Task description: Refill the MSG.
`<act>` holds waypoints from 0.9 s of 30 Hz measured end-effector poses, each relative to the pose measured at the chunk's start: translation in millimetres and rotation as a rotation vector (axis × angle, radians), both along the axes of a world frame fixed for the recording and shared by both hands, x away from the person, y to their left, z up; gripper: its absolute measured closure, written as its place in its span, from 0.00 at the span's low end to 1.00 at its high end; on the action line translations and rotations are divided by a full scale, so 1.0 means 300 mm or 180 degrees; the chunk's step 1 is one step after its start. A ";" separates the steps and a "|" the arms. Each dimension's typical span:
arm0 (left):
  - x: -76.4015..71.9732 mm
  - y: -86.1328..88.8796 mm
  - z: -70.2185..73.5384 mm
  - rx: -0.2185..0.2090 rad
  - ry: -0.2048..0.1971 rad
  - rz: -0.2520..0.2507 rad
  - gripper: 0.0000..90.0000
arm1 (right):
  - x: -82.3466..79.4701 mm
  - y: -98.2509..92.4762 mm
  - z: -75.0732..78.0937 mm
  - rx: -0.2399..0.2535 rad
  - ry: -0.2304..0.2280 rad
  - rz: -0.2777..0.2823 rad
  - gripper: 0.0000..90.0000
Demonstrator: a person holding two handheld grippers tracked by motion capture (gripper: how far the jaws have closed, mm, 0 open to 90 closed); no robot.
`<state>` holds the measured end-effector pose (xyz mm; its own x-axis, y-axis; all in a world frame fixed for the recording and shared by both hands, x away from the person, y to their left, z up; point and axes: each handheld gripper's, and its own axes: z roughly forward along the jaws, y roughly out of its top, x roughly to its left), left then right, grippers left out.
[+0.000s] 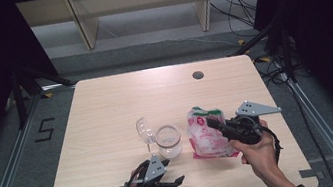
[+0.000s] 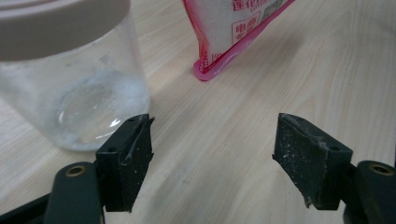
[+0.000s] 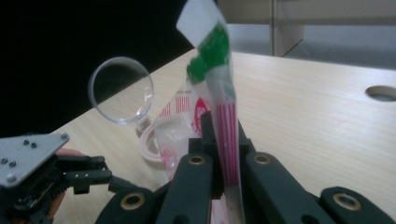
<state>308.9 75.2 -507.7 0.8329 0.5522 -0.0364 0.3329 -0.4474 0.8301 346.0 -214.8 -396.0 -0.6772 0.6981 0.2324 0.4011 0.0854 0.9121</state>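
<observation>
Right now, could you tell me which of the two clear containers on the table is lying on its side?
The stemmed wine glass, left of the jar, lies on its side with its bowl facing sideways. The jar stands upright beside the pink pouch.

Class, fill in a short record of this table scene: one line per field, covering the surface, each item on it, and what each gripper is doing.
Surface: light wooden table with a round hole near the far edge
Jar: clear, pale rim, near the middle
Clear scoop: beside the jar, bowl tilted
Pouch: pink and white, green top, right of the jar
Right gripper: fingers shut on the pouch's upper edge
Left gripper: fingers open, nothing between them, close to the jar
Jar contents: traces of white powder at the bottom
</observation>
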 end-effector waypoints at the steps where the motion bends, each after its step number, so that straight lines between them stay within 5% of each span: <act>1: 0.004 -0.022 -0.002 -0.0068 -0.0012 0.0007 0.31 | -0.004 0.003 0.010 -0.0027 0.0071 -0.0040 1.00; 3: 0.016 -0.038 0.003 -0.0016 0.0000 -0.0071 0.31 | 0.005 -0.001 0.019 -0.0079 0.0002 0.0008 1.00; 4: 0.014 -0.062 0.002 -0.0127 0.0040 -0.0088 0.31 | 0.000 0.003 0.024 -0.0103 0.0038 -0.0034 1.00; 6: 0.016 -0.062 0.004 -0.0057 -0.0017 -0.0072 0.31 | 0.005 0.001 0.025 -0.0110 0.0001 -0.0005 1.00; 9: 0.018 -0.081 0.004 -0.0146 0.0002 0.0007 0.31 | 0.008 -0.002 0.039 -0.0115 0.0008 0.0006 1.00; 21: 0.039 -0.162 -0.002 -0.0146 0.0004 -0.0014 0.31 | -0.008 0.008 0.125 -0.0075 -0.0100 0.0080 1.00; 27: 0.055 -0.201 0.000 -0.0140 -0.0061 0.0105 0.30 | -0.024 0.014 0.154 -0.0104 -0.0170 0.0145 1.00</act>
<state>325.5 15.0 -507.6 0.8150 0.5776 -0.0454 0.3307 -0.3993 0.8551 338.7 -210.8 -349.8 -0.7192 0.6730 0.1728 0.3470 0.1325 0.9284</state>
